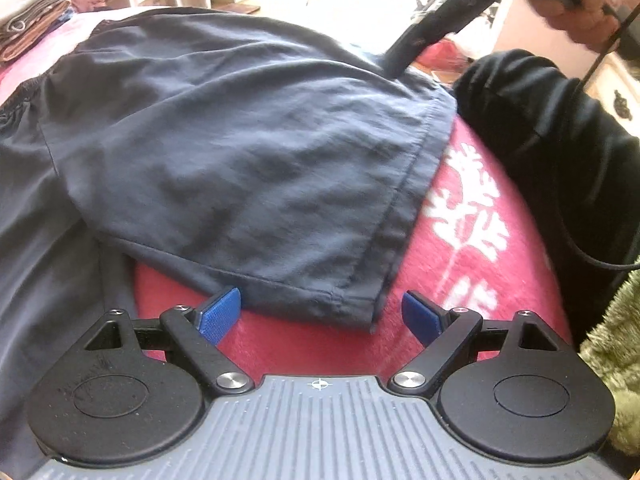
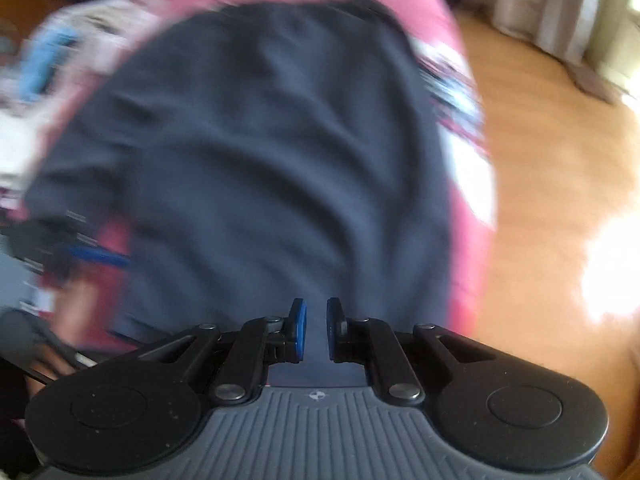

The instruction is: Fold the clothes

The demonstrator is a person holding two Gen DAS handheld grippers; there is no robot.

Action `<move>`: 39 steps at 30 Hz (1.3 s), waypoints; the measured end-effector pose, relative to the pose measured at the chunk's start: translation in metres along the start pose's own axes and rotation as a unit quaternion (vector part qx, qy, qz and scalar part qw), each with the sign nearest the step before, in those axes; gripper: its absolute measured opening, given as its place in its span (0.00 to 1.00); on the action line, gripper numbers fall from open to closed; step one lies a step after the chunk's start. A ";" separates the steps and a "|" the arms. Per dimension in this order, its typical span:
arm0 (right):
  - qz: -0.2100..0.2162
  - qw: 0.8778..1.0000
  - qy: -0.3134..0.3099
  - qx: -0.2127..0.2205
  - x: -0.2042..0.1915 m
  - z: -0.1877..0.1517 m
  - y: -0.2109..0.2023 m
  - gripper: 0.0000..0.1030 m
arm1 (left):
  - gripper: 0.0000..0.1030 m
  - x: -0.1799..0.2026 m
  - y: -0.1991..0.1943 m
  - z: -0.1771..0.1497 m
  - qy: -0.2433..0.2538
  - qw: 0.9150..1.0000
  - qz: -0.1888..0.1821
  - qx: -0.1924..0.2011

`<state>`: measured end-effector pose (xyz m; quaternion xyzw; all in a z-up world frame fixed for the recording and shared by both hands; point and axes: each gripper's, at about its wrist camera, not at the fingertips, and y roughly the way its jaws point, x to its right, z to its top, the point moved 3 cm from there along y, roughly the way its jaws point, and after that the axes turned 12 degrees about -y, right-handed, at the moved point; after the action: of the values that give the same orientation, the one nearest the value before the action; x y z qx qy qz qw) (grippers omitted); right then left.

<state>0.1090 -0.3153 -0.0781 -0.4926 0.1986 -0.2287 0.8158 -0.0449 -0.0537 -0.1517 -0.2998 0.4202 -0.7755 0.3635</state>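
Observation:
Dark navy shorts (image 1: 248, 152) lie folded over on a red blanket with a white pattern (image 1: 468, 216). My left gripper (image 1: 320, 314) is open, its blue pads either side of the shorts' hemmed leg corner, low over the blanket. In the left wrist view my right gripper (image 1: 396, 66) reaches down onto the far edge of the shorts, held by a hand. In the blurred right wrist view the shorts (image 2: 280, 152) fill the middle, and the right gripper (image 2: 316, 328) has its pads close together with navy cloth between them, so it looks shut on the shorts.
A black garment (image 1: 552, 128) lies right of the shorts. A green fuzzy item (image 1: 616, 352) is at the right edge. Folded clothes (image 1: 36, 20) are stacked at the back left. A wooden floor (image 2: 560, 160) lies beyond the blanket's edge.

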 end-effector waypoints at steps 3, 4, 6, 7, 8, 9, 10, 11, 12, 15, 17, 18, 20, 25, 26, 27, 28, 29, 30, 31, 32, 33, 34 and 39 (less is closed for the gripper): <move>0.028 0.998 -0.052 -0.006 -0.036 0.010 0.029 0.10 | 0.86 -0.005 -0.006 -0.004 -0.010 1.000 -0.004 0.001; 0.039 0.997 -0.064 -0.016 -0.047 0.009 0.042 0.10 | 0.86 -0.007 -0.008 -0.006 -0.014 1.000 -0.006 0.002; 0.048 0.993 -0.097 -0.048 -0.061 -0.004 0.059 0.11 | 0.86 -0.010 -0.012 -0.009 -0.021 1.000 -0.009 0.003; 0.058 0.990 -0.117 -0.053 -0.068 -0.009 0.056 0.12 | 0.86 -0.012 -0.014 -0.010 -0.024 1.000 -0.010 0.003; 0.069 0.987 -0.137 -0.057 -0.075 -0.013 0.051 0.13 | 0.86 -0.014 -0.015 -0.011 -0.028 1.000 -0.011 0.004; 0.085 0.983 -0.146 -0.066 -0.078 -0.015 0.047 0.13 | 0.86 -0.016 -0.017 -0.013 -0.031 0.999 -0.016 0.004; 0.089 0.982 -0.152 -0.061 -0.084 -0.016 0.042 0.13 | 0.86 -0.017 -0.017 -0.013 -0.035 0.999 -0.017 0.005; 0.091 0.982 -0.158 -0.054 -0.089 -0.018 0.036 0.13 | 0.86 -0.019 -0.018 -0.014 -0.039 0.999 -0.019 0.006; 0.092 0.981 -0.164 -0.047 -0.095 -0.019 0.031 0.14 | 0.86 -0.021 -0.018 -0.014 -0.042 0.999 -0.019 0.006; 0.078 0.970 -0.228 -0.012 -0.117 -0.015 0.026 0.22 | 0.86 -0.026 -0.024 -0.016 -0.050 0.999 -0.011 0.008; 0.080 0.962 -0.262 0.006 -0.130 -0.013 0.027 0.32 | 0.86 -0.030 -0.029 -0.018 -0.057 0.998 -0.004 0.011; 0.080 0.957 -0.280 0.008 -0.137 -0.013 0.030 0.37 | 0.86 -0.032 -0.031 -0.019 -0.060 0.998 -0.001 0.013; 0.073 0.946 -0.317 0.009 -0.151 -0.015 0.038 0.38 | 0.86 -0.034 -0.036 -0.021 -0.067 0.998 0.001 0.017; 0.012 0.933 -0.360 0.013 -0.164 -0.020 0.058 0.18 | 0.86 -0.036 -0.037 -0.021 -0.074 0.997 0.007 0.024; 0.014 0.935 -0.355 0.013 -0.164 -0.021 0.055 0.03 | 0.86 -0.037 -0.037 -0.021 -0.074 0.997 0.006 0.024; 0.017 0.937 -0.349 0.014 -0.164 -0.022 0.051 0.02 | 0.86 -0.037 -0.037 -0.021 -0.073 0.997 0.005 0.024; 0.022 0.938 -0.346 0.012 -0.163 -0.023 0.048 0.02 | 0.86 -0.037 -0.036 -0.021 -0.074 0.997 0.003 0.024; 0.027 0.939 -0.343 0.011 -0.162 -0.025 0.046 0.02 | 0.86 -0.038 -0.035 -0.020 -0.074 0.997 0.002 0.024; 0.031 0.941 -0.337 0.010 -0.161 -0.027 0.043 0.02 | 0.86 -0.038 -0.035 -0.019 -0.075 0.997 0.001 0.025; 0.041 0.944 -0.327 0.001 -0.160 -0.029 0.045 0.02 | 0.86 -0.039 -0.034 -0.017 -0.076 0.997 0.001 0.026; 0.051 0.947 -0.318 -0.009 -0.158 -0.032 0.047 0.03 | 0.86 -0.039 -0.033 -0.016 -0.077 0.997 0.002 0.027; 0.053 0.948 -0.313 -0.012 -0.158 -0.035 0.048 0.06 | 0.86 -0.040 -0.033 -0.015 -0.079 0.996 0.003 0.028; 0.053 0.951 -0.305 -0.010 -0.158 -0.036 0.049 0.07 | 0.86 -0.042 -0.033 -0.014 -0.081 0.996 0.006 0.028; 0.063 0.964 -0.257 0.017 -0.143 -0.034 0.021 0.30 | 0.86 -0.047 -0.037 -0.006 -0.089 0.995 0.019 0.042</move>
<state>-0.0228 -0.2492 -0.0970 -0.5076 0.0086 -0.0461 0.8603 -0.0353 0.0016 -0.1300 -0.3440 0.3587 -0.7555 0.4269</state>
